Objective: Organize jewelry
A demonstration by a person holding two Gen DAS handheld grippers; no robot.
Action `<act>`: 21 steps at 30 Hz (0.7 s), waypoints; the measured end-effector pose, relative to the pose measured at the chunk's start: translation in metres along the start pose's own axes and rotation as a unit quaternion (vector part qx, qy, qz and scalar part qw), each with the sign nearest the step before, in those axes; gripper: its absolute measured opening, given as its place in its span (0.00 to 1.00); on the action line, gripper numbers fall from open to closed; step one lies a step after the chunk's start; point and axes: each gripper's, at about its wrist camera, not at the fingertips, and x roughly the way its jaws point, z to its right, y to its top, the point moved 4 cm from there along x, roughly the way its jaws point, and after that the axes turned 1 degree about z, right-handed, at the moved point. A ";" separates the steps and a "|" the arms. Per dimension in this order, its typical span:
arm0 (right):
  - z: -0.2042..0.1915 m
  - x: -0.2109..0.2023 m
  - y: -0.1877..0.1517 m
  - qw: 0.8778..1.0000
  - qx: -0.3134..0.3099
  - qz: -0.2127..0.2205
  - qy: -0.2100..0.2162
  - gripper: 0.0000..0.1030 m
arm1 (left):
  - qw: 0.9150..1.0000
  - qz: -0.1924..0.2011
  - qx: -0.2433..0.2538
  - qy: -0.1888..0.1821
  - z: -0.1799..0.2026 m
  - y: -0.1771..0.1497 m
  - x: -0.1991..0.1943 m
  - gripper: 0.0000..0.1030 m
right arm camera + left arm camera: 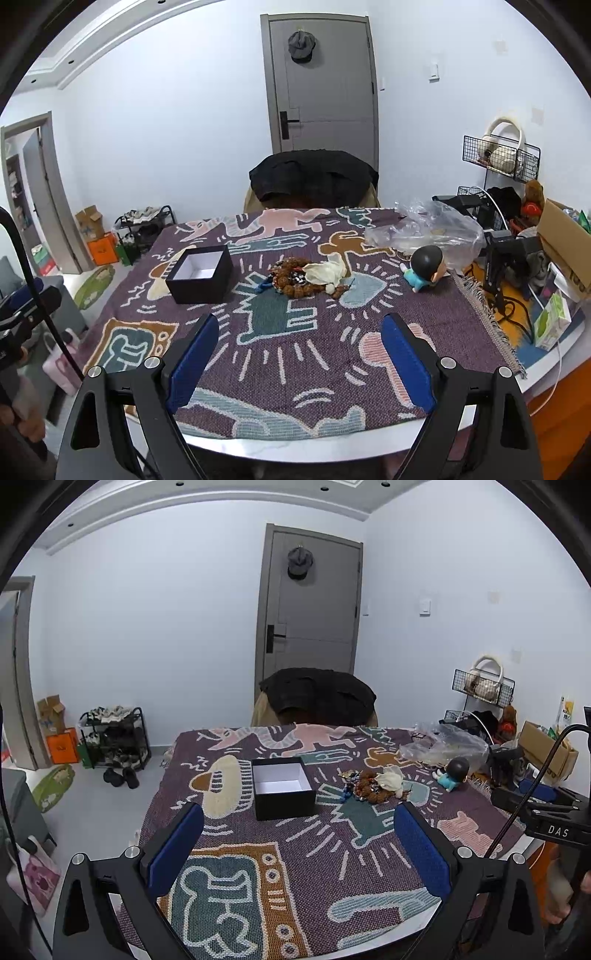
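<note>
Left tongs (298, 843): spread wide, nothing between the blue pads, held above the near part of the table, pointing toward the box.
Right tongs (299, 360): also spread wide and bare, above the near table edge, pointing toward the jewelry pile.
Table (295, 448): white top, mostly covered by a woven purple cloth (332, 369) with cartoon figures in pink, teal, cream and brown.
Box (283, 788): black outside, white inside, lid off, nothing seen in it; standing on the cloth, left of the jewelry and apart from it.
Jewelry (369, 788): heap of brown bead strands with some darker and blue bits mixed in, lying on the cloth near the table's middle, to the right of the box; single pieces too tangled to tell apart.
Pouch (391, 779): cream, crumpled, resting against the right side of the bead heap.
Doll (424, 267): big dark head, light blue clothes, lying on the cloth to the right of the jewelry.
Plastic bag (428, 225): clear, crumpled, behind the doll toward the far right corner.
Chair (317, 698): at the far side of the table, dark jacket draped over its back.
Door (312, 602): grey, closed, a cap hanging on it.
</note>
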 end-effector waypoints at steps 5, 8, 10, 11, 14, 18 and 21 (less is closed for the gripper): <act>-0.002 0.000 -0.001 1.000 0.000 0.003 0.003 0.87 | 1.000 0.002 0.000 0.002 0.000 0.000 -0.001 1.00; -0.002 0.000 -0.001 1.000 0.000 0.003 0.002 0.87 | 1.000 0.002 -0.001 0.002 0.000 0.001 -0.001 1.00; -0.002 -0.001 -0.001 1.000 0.001 0.003 0.003 0.87 | 1.000 0.003 -0.002 0.001 -0.001 0.003 -0.002 1.00; -0.003 -0.001 -0.001 1.000 0.001 0.004 0.003 0.87 | 1.000 0.004 -0.003 0.001 -0.002 0.003 -0.002 1.00; -0.003 -0.002 -0.001 1.000 0.000 0.007 0.002 0.87 | 1.000 0.005 -0.004 0.001 -0.003 0.004 -0.002 1.00; -0.003 -0.002 -0.001 1.000 0.000 0.008 0.001 0.87 | 1.000 0.005 -0.005 0.000 -0.003 0.004 -0.003 1.00; -0.003 -0.002 0.000 1.000 0.000 0.008 0.001 0.87 | 1.000 0.005 -0.004 -0.002 -0.003 0.004 -0.004 1.00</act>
